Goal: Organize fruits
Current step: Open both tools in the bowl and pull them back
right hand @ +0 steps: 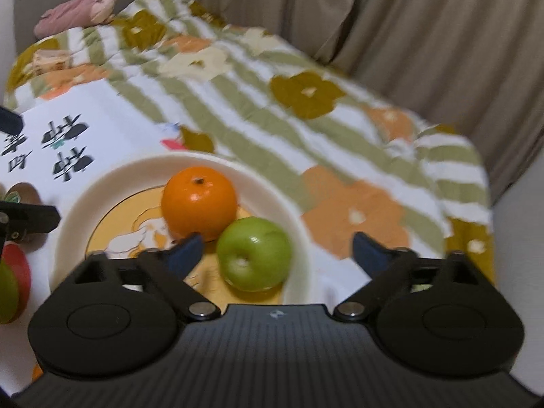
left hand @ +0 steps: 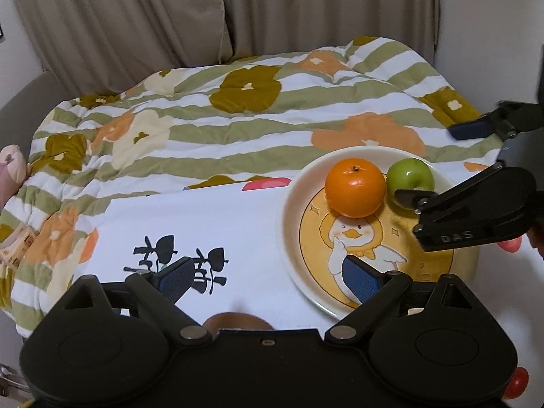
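Right wrist view looks down over the right tongs (right hand: 275,250), whose blue-padded fingers stand spread wide with nothing pressed between them. A green apple (right hand: 254,253) sits between and just ahead of them, clear of both pads, resting on a cream plate (right hand: 102,183) with a duck picture. An orange (right hand: 199,202) sits touching the apple on the plate's far side. The plate lies on a white printed cloth (right hand: 85,125) over a flowered quilt (right hand: 340,156) on a bed. Left wrist view shows the left tongs (left hand: 268,280) also wide open and empty, low over the cloth at the plate's near rim. Loose fruit lies left of the plate: a brown kiwi-like fruit (right hand: 25,197) and a red-and-green one (right hand: 13,282). Both sit nearer the left tongs, close beneath them, so the left hand seems better placed for the next pickup.
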The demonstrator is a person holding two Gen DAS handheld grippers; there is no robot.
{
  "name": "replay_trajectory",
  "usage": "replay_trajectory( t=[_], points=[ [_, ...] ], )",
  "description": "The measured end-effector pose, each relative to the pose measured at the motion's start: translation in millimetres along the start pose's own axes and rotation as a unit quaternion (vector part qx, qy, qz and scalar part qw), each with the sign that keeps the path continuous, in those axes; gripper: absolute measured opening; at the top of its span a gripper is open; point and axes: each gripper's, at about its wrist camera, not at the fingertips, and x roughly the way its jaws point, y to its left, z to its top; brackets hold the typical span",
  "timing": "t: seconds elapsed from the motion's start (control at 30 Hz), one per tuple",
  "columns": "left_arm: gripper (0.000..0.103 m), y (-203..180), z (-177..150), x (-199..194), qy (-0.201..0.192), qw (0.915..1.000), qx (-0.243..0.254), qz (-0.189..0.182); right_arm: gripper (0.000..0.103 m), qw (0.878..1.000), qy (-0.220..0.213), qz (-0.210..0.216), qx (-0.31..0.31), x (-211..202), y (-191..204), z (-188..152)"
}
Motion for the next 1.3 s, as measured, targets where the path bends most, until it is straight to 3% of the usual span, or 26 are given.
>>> replay_trajectory(
  t=[0.17,0.77,1.07,1.3],
  points=[
    [0.096,-2,-6,-14,-0.008,0.9999,-0.006,0.000,0.103,0.999,0.014,0.020,0.049,-18,-9,-7],
    [0.097,15,-27,-90,-0.068,0.9973,-0.028,-0.005,0.103,0.993,0.001,-0.016,0.113,-111,-3,-4],
    [0.098,47,-62,-141,-0.099,0.9936,-0.040,-0.038,0.103,0.983,0.007,-0.026,0.182,-173,28,-6],
    [0.101,73,-86,-162,-0.110,0.9916,-0.021,-0.064,0.103,0.974,0.020,-0.046,0.219,-203,71,-10]
  ],
)
